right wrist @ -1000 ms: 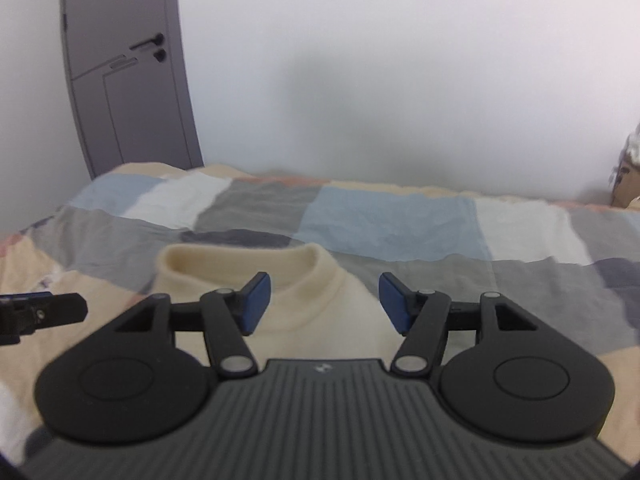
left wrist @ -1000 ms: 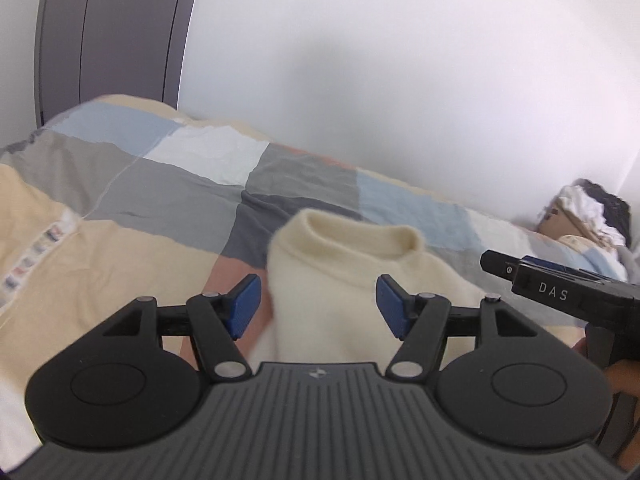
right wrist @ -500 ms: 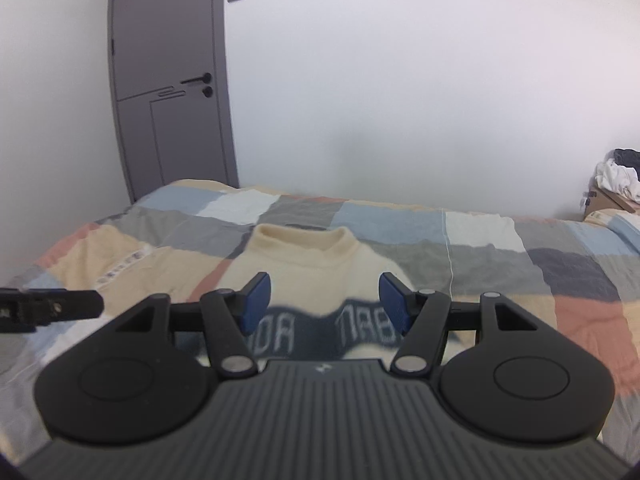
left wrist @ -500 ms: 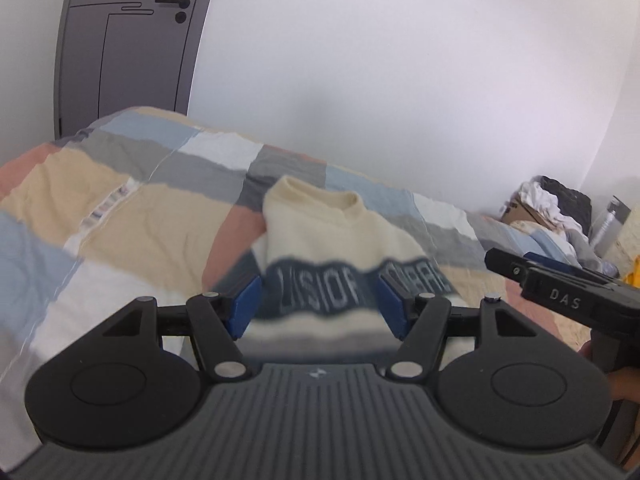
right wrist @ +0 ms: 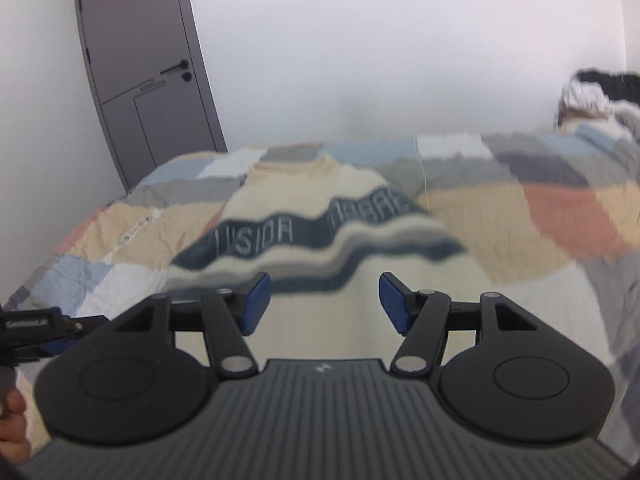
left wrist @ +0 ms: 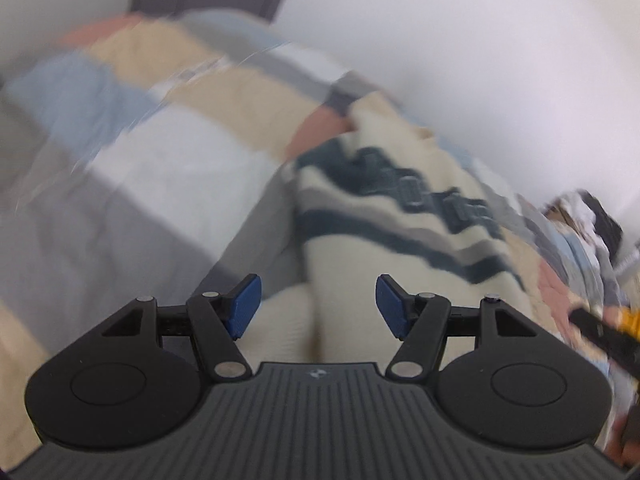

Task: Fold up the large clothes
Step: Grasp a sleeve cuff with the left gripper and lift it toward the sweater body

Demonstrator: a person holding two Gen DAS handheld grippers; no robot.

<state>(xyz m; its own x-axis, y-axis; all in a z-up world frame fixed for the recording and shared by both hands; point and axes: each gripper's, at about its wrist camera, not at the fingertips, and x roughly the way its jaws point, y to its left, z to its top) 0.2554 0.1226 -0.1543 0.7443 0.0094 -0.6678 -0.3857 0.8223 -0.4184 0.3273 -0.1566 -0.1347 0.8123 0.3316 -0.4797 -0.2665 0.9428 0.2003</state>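
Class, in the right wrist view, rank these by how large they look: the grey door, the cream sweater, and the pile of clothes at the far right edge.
1. Cream sweater, nearest the camera, so its lead is partly nearness.
2. Grey door.
3. Pile of clothes, cut off by the frame edge.

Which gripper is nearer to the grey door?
Left. The left gripper sits on the grey door side of the cream striped sweater; the right gripper is further from it.

We have pulled both grippers back: the sweater (right wrist: 320, 216) now shows its striped band, toward 12 o'clock.
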